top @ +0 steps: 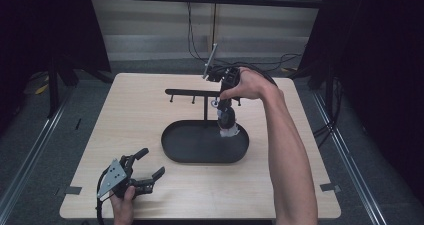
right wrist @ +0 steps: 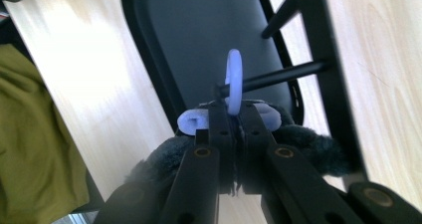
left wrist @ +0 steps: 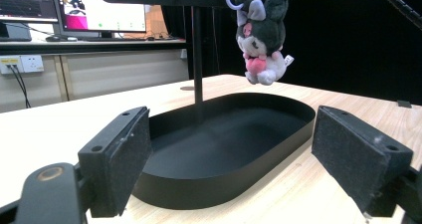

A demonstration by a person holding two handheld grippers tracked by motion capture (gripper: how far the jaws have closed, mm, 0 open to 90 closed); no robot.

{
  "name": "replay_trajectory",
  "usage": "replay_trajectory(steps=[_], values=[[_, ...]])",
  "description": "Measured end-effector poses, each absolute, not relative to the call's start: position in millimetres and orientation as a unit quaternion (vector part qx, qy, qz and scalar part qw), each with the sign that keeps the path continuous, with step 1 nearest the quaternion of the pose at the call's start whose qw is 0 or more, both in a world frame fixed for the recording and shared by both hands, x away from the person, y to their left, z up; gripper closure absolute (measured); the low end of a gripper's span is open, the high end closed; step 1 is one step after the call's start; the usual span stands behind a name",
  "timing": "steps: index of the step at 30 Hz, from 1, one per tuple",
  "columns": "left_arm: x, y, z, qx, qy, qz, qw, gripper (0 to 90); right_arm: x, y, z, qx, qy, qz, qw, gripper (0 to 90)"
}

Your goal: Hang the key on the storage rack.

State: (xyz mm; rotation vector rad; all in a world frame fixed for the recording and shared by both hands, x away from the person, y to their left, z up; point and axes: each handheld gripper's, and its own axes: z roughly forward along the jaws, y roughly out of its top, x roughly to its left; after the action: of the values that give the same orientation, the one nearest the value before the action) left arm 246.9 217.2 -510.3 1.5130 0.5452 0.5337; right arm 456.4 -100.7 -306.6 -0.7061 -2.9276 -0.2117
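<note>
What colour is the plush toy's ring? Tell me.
Pale lilac-blue; the ring shows best in the right gripper view.

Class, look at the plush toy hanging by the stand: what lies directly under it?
Under the plush toy lies the black oval tray, with nothing visible inside it. The right hand-held gripper pinches the toy's ring at a peg. The tray's near inner wall is hidden behind its rim.

one plush toy (left wrist: 262, 35), one black tray (top: 172, 144), one hook stand (top: 190, 92), two claws (top: 150, 165)

Monitors (left wrist: 74, 7) and wall sockets (left wrist: 22, 63) behind the table (top: 125, 120).
</note>
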Motion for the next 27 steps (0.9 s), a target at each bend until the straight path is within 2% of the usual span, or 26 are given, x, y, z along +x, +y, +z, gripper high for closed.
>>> replay_trajectory(steps=[18, 27], values=[[247.3, 217.4, -510.3, 0.671, 0.238, 0.235, 0.662, 15.6, 462.3, -100.3, -309.3, -0.235, -0.969, -0.068, 0.045, 86.7], [247.1, 217.2, -510.3, 0.671, 0.239, 0.234, 0.662, 15.6, 458.0, -100.6, -306.3, -0.242, -0.967, -0.070, 0.039, 83.3]])
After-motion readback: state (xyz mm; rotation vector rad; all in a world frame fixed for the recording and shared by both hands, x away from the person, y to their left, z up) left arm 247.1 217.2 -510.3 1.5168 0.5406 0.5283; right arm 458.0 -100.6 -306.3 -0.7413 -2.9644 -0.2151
